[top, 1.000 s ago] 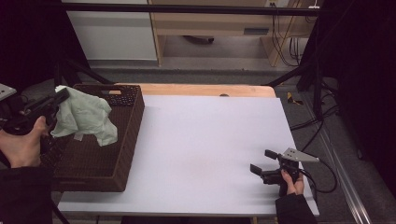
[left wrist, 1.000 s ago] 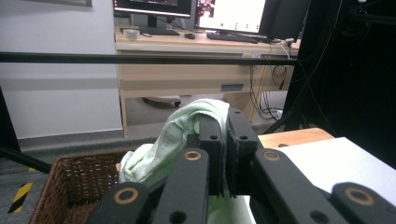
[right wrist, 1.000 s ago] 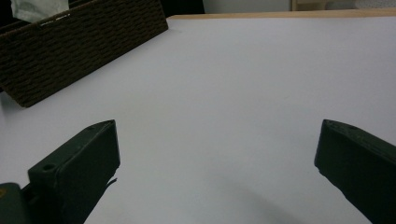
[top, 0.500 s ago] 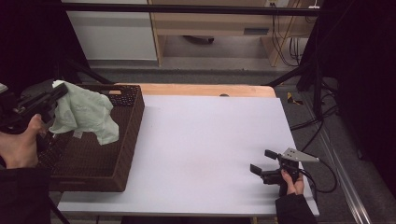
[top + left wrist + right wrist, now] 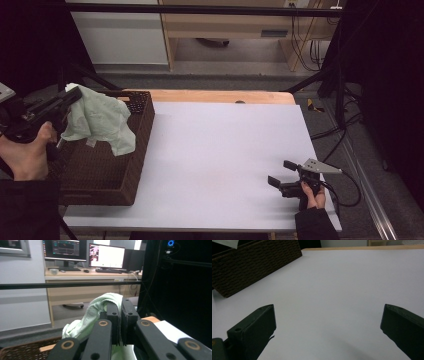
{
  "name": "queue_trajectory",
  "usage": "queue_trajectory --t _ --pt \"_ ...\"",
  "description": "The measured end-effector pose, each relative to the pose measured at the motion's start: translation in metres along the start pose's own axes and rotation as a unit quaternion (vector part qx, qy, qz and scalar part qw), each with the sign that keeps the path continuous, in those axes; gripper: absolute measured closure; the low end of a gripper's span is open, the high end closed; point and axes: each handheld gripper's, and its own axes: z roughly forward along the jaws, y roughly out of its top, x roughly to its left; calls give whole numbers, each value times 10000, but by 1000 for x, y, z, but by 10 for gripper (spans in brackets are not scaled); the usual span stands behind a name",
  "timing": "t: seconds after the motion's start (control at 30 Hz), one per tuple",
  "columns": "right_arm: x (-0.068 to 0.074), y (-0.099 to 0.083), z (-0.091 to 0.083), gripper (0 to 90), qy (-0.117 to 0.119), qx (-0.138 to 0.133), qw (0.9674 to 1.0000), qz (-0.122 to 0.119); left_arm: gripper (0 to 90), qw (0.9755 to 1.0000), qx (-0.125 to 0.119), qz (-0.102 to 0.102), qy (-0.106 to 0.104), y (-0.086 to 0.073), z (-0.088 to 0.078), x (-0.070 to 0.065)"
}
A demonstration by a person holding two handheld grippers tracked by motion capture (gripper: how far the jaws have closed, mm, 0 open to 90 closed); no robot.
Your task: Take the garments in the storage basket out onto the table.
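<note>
Cloth (image 5: 100, 120) hangs over basket (image 5: 95, 185); left gripper (image 5: 119, 315) pinches its edge.

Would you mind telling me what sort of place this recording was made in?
Probably a lab or office workroom: a desk with monitors behind the table, black curtains, and cables on the floor.

Open white tabletop (image 5: 220, 150) right of basket (image 5: 142, 135)

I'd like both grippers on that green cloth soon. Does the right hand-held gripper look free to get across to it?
Probably yes. The right hand-held gripper is open and holds nothing, and the white table between it and the green cloth is bare. The cloth hangs over the wicker basket, pinched by the left hand-held gripper.
</note>
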Motion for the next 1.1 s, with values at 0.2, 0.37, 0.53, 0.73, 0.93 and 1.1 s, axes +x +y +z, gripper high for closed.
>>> queue_trajectory --t 0.2,0.37,0.53,0.73,0.93,1.1 --pt "0 0 0 7 -1 9 10000 15 862 9998 7 12 -180 2 10 -12" --pt "0 0 0 7 4 4 10000 15 862 9994 52 68 -324 0 19 -22" --pt "0 0 0 7 4 7 10000 17 862 9989 76 75 -452 -1 27 -31" --pt "0 0 0 7 6 4 10000 16 862 9977 158 127 -652 -3 41 -47" --pt "0 0 -1 7 14 6 10000 31 861 9962 306 179 -790 -11 55 -61" --pt "0 0 0 7 9 2 10000 18 862 9949 419 227 -884 -17 64 -70"
